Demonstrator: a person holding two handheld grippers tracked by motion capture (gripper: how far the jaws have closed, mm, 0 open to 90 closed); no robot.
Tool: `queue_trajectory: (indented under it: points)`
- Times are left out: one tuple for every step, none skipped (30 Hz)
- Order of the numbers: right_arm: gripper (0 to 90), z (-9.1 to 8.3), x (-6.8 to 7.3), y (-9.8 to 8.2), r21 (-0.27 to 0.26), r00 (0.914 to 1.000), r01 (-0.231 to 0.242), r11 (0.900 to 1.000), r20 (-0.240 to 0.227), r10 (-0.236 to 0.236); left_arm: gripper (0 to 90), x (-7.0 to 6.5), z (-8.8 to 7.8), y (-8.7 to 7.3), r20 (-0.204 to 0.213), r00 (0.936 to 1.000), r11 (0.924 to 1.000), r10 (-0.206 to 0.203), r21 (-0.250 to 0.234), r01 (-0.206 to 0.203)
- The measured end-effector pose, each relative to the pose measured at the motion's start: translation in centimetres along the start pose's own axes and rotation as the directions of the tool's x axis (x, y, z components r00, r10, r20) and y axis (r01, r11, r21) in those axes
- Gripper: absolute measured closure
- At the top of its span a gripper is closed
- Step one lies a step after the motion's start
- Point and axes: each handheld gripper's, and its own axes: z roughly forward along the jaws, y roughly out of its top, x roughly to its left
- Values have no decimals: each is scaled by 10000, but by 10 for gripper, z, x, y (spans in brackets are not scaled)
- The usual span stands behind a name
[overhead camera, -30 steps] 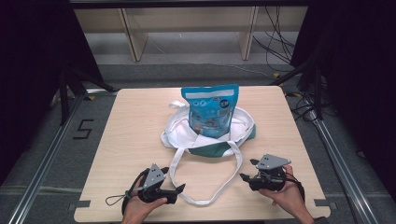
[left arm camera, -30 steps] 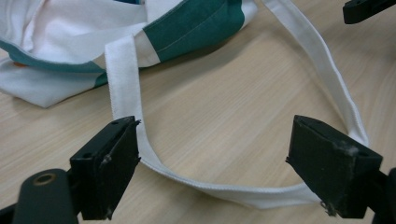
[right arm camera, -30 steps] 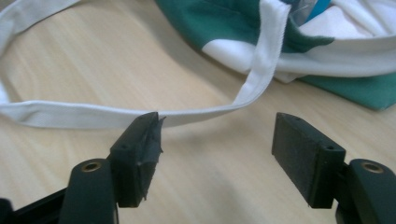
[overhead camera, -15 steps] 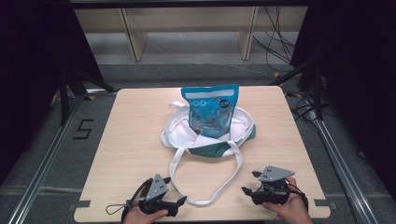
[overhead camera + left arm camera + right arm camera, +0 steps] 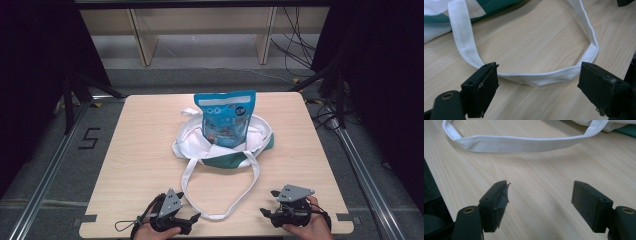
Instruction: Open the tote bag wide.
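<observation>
Light wooden table [image 5: 135,150] on a grey floor [image 5: 45,150] marked with a black numeral "5" [image 5: 89,138]. Metal rails [image 5: 42,180] flank both sides. Behind stands pale wooden shelving [image 5: 200,25]; black cables [image 5: 295,50] trail at right; dark curtains [image 5: 30,50] border the scene.

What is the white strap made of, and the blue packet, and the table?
Strap: looks like woven cloth, matte, with stitched edges. Blue packet: probably plastic film, slightly shiny and printed. Table: pale wood grain, likely a smooth laminate.
</observation>
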Motion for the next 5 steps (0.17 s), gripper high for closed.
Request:
queue_trajectory:
  points:
    - [300, 0, 0, 0, 13, 10000, -40, 10000, -21, 41, 153, 0, 0, 0, -6, 10000, 10000, 7, 8, -7]
    - [300, 0, 0, 0, 22, 10000, -33, 10000, -27, 34, 153, 0, 0, 0, -10, 10000, 10000, 30, 28, -30]
    - [300, 0, 0, 0, 72, 10000, -59, 10000, -70, 59, 153, 0, 0, 0, -8, 10000, 10000, 48, 25, -48]
    - [300, 0, 0, 0, 34, 10000, -23, 10000, -42, 24, 153, 0, 0, 0, 7, 10000, 10000, 78, 27, -78]
    - [300, 1, 0, 0, 58, 10000, 13, 10000, -3, -13, 154, 2, -1, 1, -4, 9993, 9991, 372, 215, -372]
